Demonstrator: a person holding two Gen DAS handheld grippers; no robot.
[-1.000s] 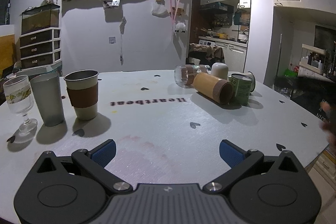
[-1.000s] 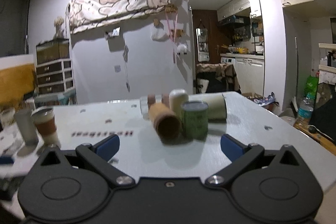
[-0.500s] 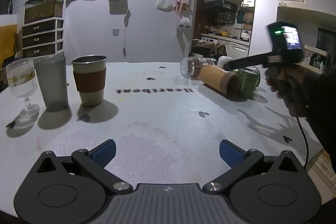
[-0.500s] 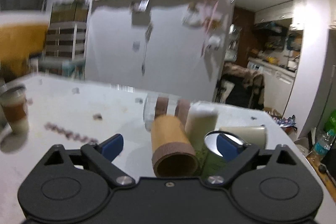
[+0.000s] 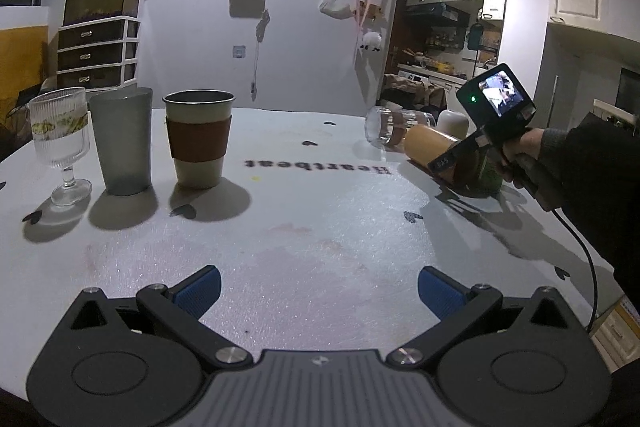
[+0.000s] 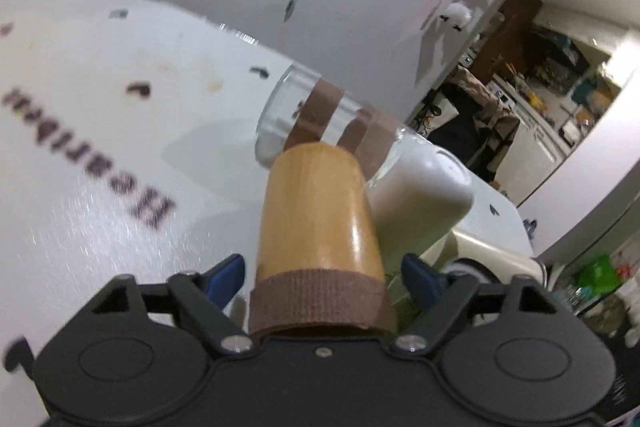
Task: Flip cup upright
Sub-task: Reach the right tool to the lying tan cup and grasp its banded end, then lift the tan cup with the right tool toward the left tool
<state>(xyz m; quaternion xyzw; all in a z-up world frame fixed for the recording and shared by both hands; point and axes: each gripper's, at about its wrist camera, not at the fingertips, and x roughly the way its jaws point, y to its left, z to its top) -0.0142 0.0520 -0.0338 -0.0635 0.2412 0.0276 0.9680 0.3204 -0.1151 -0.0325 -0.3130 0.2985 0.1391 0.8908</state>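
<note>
A bamboo-coloured cup (image 6: 316, 223) with a brown band at its mouth lies on its side on the white table (image 6: 80, 167), mouth toward me. My right gripper (image 6: 322, 273) is open, with one blue pad on each side of the cup near its banded end, not touching it. In the left wrist view the same cup (image 5: 430, 147) lies at the right, partly hidden behind the right gripper's body and the hand holding it. My left gripper (image 5: 318, 291) is open and empty, low over the table's front part.
A clear glass (image 6: 304, 119) with brown bands lies on its side behind the bamboo cup; a white cup (image 6: 420, 203) and a cream cup (image 6: 488, 247) sit beside it. A stemmed glass (image 5: 60, 143), grey tumbler (image 5: 122, 141) and sleeved cup (image 5: 198, 139) stand upright at the left.
My right gripper has moved forward and tilted down, so the bamboo cup now sits between its open fingers. The left gripper has crept slightly closer to the upright cups.
</note>
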